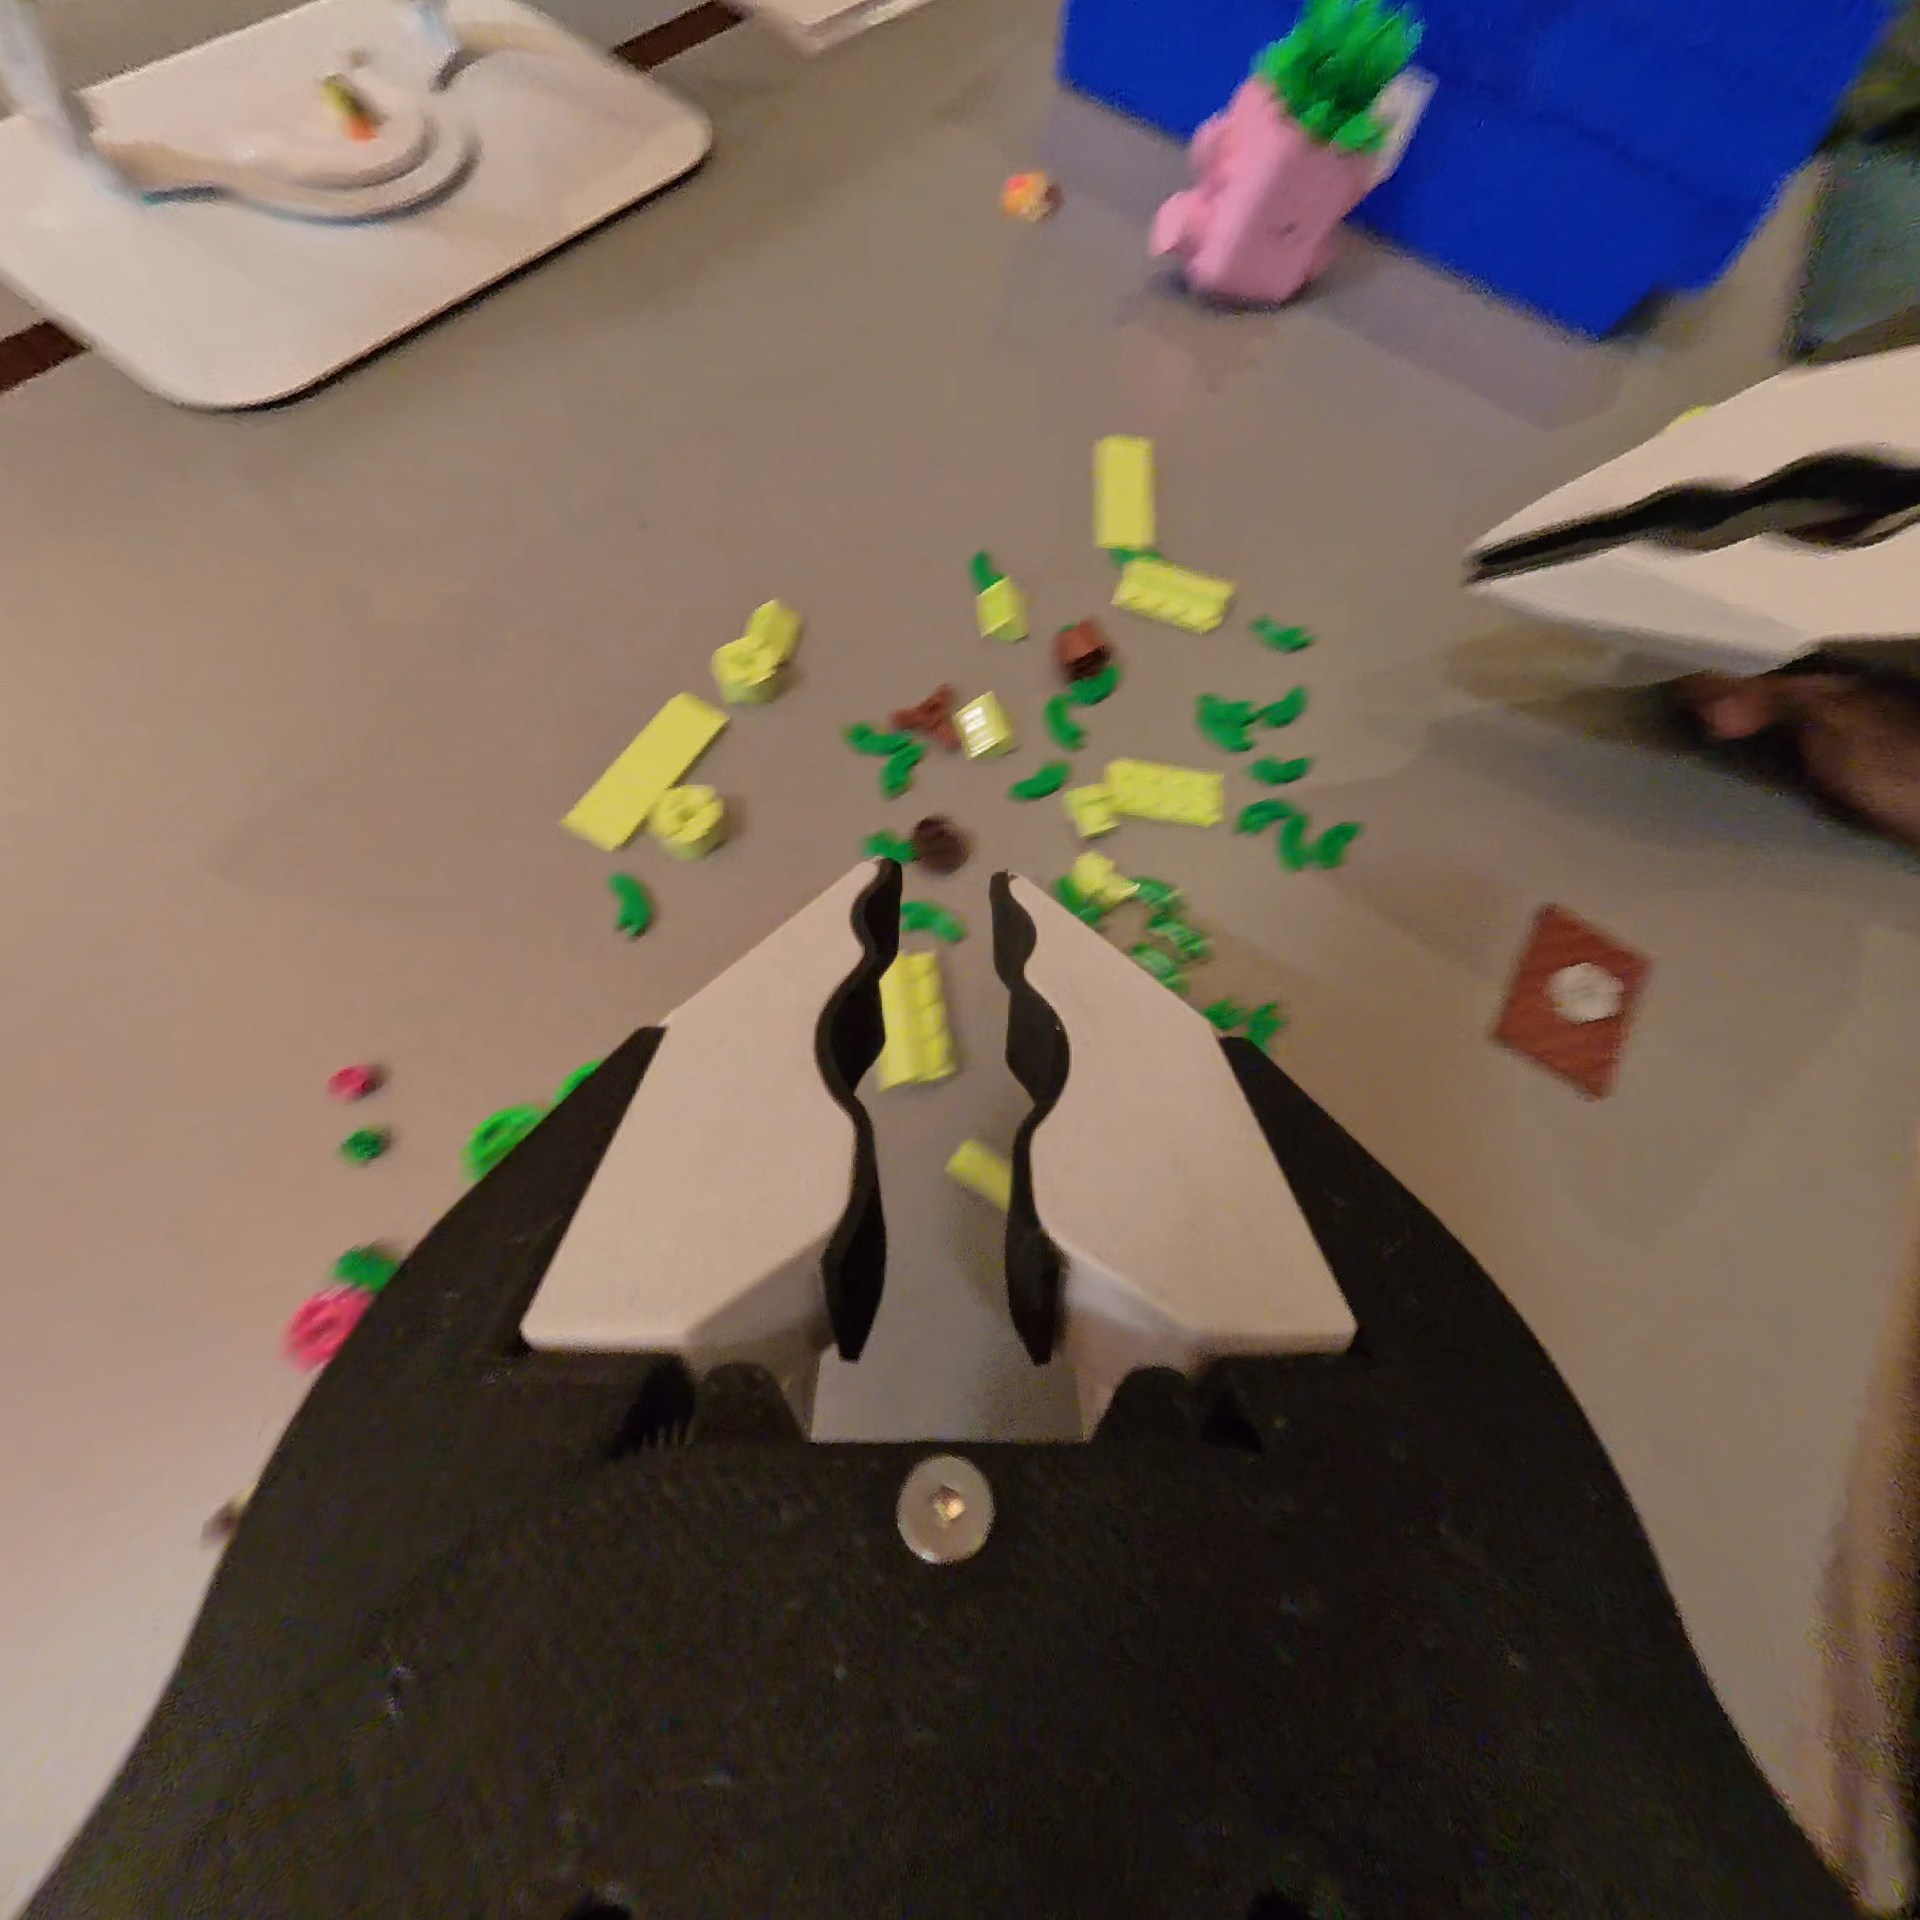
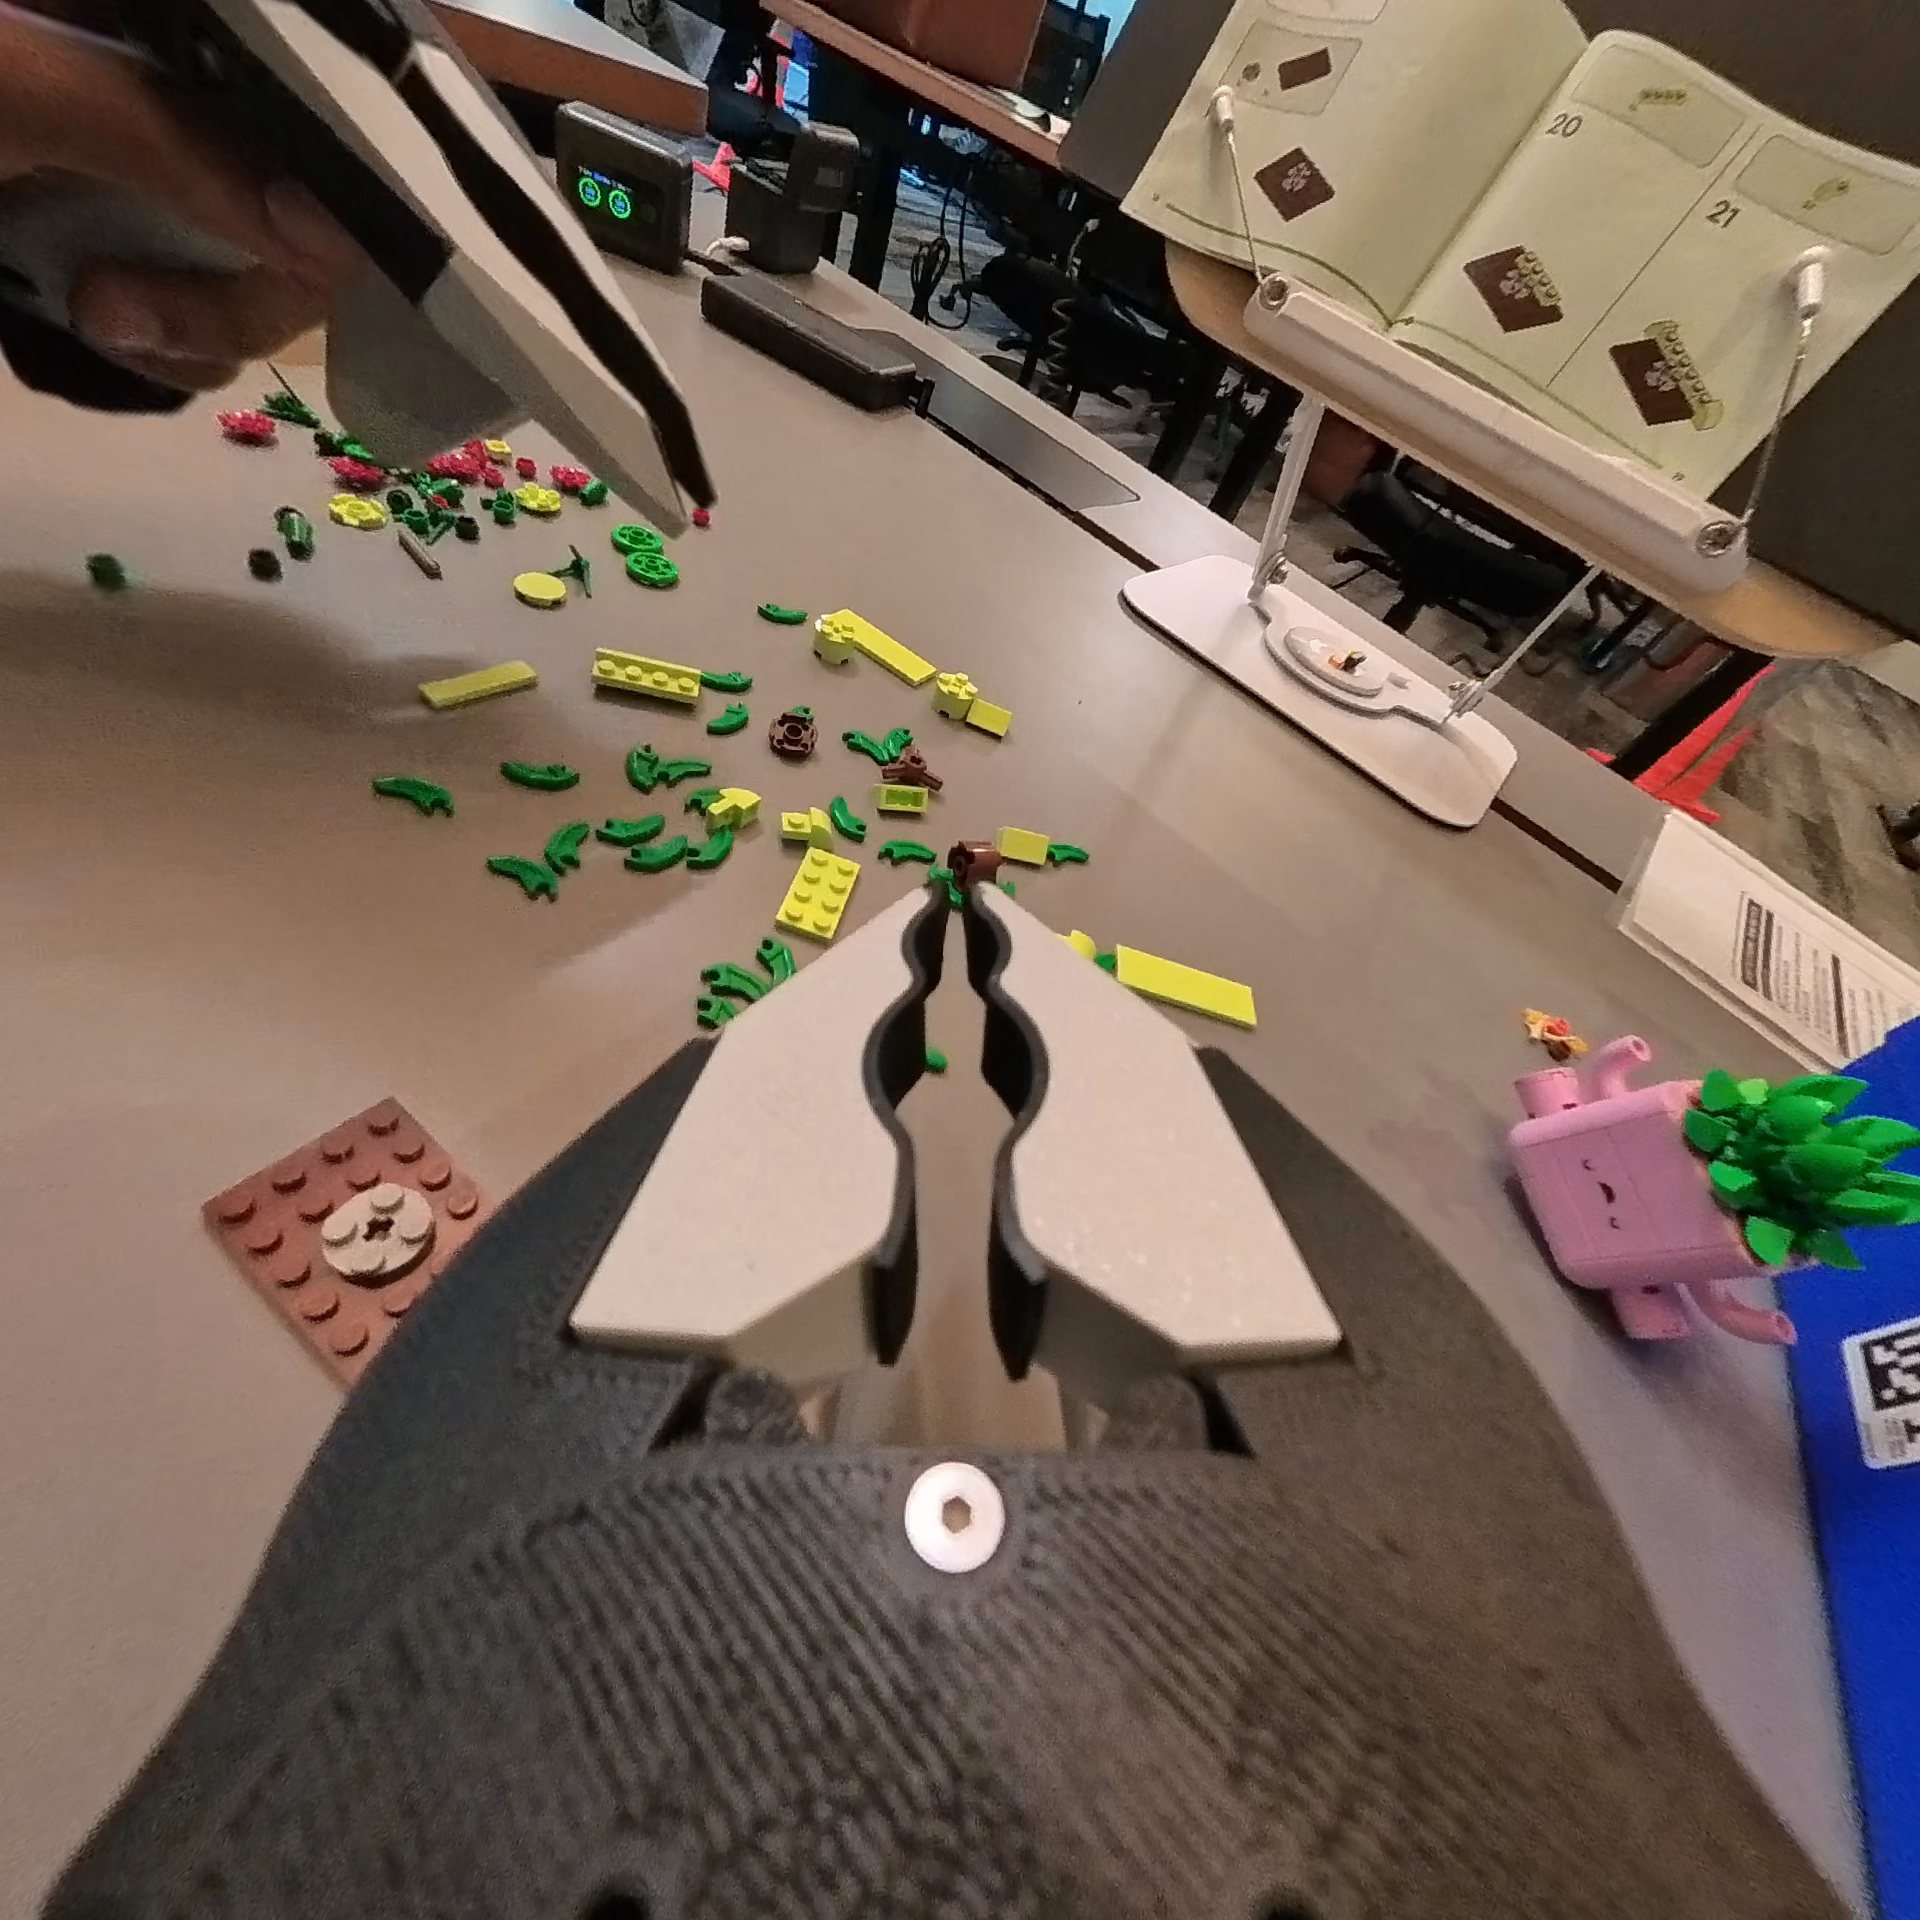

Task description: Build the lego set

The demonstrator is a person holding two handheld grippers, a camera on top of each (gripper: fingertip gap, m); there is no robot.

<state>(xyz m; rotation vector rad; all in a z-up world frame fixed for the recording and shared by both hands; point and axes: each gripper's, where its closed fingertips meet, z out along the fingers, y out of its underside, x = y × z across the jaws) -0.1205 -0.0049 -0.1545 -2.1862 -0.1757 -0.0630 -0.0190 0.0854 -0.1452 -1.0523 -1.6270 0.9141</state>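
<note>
Right claw (image 2: 954,902) (nearly closed) hovers over scattered lime pieces (image 2: 819,891).

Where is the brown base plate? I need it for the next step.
The brown base plate lies flat on the table, lower left in the right wrist view, beside the right gripper, with a grey round plate on it.

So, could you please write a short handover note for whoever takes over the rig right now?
Left tongs: open, empty, above the loose pieces.
Right tongs: nearly closed, nothing visibly gripped, tips near a small brown piece.
Brown plate with the grey round piece on it lies on the table, left of the right tongs.
Pink planter model is built, lying on its side.
Left: lime bricks and green leaves remain scattered; instruction booklet is open on its stand.
</note>
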